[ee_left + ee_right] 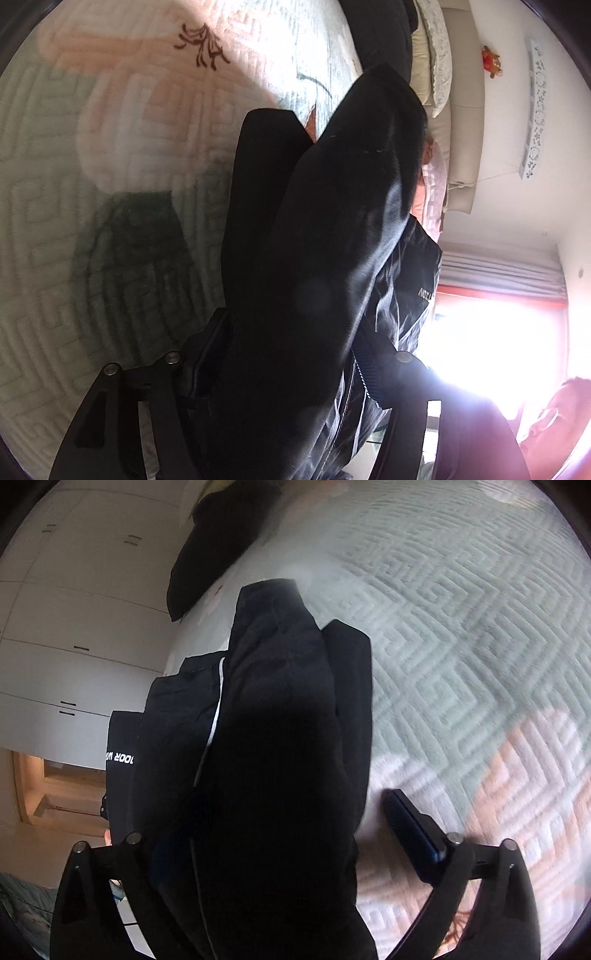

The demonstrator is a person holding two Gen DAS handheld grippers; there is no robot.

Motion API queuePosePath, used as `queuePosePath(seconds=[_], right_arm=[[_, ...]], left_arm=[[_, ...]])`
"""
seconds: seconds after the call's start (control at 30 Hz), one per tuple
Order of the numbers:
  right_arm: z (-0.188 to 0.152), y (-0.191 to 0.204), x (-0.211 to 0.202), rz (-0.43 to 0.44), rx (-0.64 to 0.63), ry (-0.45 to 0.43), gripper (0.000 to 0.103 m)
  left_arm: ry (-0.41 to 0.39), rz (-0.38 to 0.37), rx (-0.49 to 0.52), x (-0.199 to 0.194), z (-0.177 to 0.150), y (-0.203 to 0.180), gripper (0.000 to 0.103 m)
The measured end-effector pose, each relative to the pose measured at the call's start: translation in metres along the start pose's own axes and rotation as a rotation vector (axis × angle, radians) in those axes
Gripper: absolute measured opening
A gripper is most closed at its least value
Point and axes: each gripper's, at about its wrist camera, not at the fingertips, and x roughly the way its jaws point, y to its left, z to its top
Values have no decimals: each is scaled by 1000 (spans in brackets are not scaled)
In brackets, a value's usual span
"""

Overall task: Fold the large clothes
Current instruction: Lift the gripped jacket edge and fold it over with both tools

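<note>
A large black jacket (pixel 325 258) hangs lifted above the quilted bed (pixel 110 184), bunched into thick folds. My left gripper (pixel 295 354) has the fabric between its fingers, which stand wide around the bundle. In the right wrist view the same jacket (pixel 273 746), with a white stripe and white lettering, fills the middle. My right gripper (pixel 266 834) has its right finger (pixel 410 823) apart from the cloth, with bedding showing in the gap; its left finger is hidden behind fabric.
The bed's pale green and peach quilt (pixel 461 646) spreads under both grippers. Another dark garment (pixel 214 542) lies at the bed's far end. Pillows (pixel 439 59) and a headboard stand beyond. White cabinets (pixel 74 609) and a bright window (pixel 491 350) flank the bed.
</note>
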Motion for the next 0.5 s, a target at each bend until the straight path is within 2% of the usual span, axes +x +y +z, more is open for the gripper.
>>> queuePosePath(seconds=[0.03, 0.07, 0.1, 0.13, 0.17, 0.2, 0.23, 0.27, 0.4, 0.5], right_arm=[[0, 4, 2, -4, 0, 1, 59], [-3, 10, 1, -29, -26, -9, 57], [-8, 15, -4, -41, -41, -21, 42], [-13, 17, -10, -26, -34, -44, 33], [-19, 21, -21, -5, -27, -75, 29], [-27, 25, -34, 12, -25, -108, 25], [-36, 33, -46, 14, -30, -134, 24], [-46, 44, -55, 9, -47, -152, 24], [-92, 94, -90, -23, -106, -223, 23], [-137, 124, -125, -30, -106, -297, 23]], left_arm=[[-2, -8, -4, 3, 1, 0, 67], [-11, -10, -2, 5, 1, -1, 66], [-27, -5, 17, 6, 0, -4, 63], [-41, -1, 41, 5, -2, -10, 54], [-53, 1, 66, 3, -5, -16, 45], [-66, -21, 88, -1, -10, -24, 40], [-74, -60, 100, -6, -15, -32, 33], [-77, -87, 112, -11, -18, -39, 30], [-62, -143, 201, -22, -40, -85, 30], [-44, -197, 267, -37, -61, -119, 30]])
